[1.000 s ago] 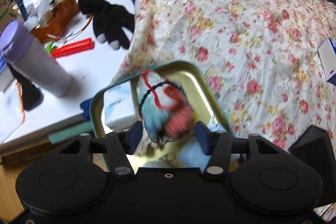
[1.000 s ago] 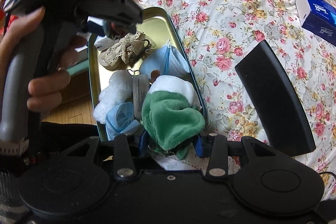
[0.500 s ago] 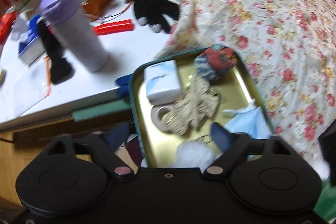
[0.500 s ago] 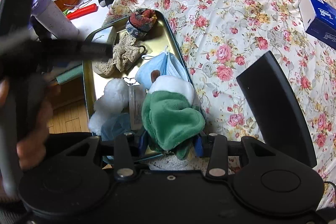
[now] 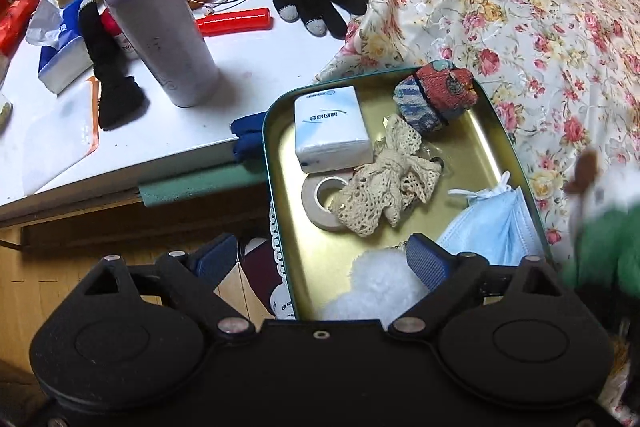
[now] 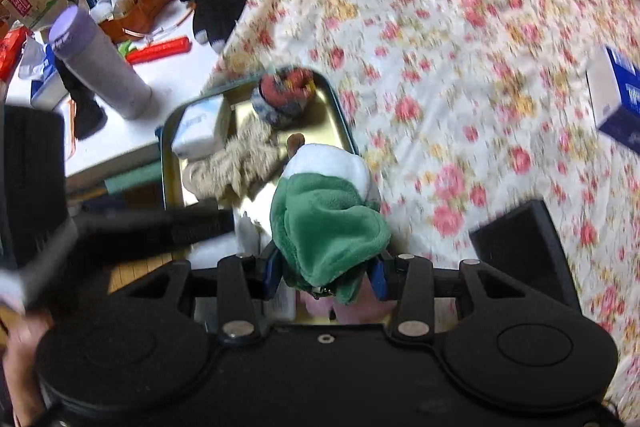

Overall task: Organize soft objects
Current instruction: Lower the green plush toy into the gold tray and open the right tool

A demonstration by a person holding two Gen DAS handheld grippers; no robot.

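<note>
Lifted since the earlier frame, green-and-white plush toy (image 6: 328,215), soft and light, stays pinched mid-body by right gripper (image 6: 326,273) above gold tin tray (image 6: 340,115); left gripper (image 5: 320,261) gapes empty.

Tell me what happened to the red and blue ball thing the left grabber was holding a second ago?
The left gripper let go of the red and blue fabric pouch, which now lies in the far corner of the tin tray; the gripper opened and pulled back. The right gripper still clamps the green and white plush. The tissue pack, lace bow and face mask stayed put.
</note>
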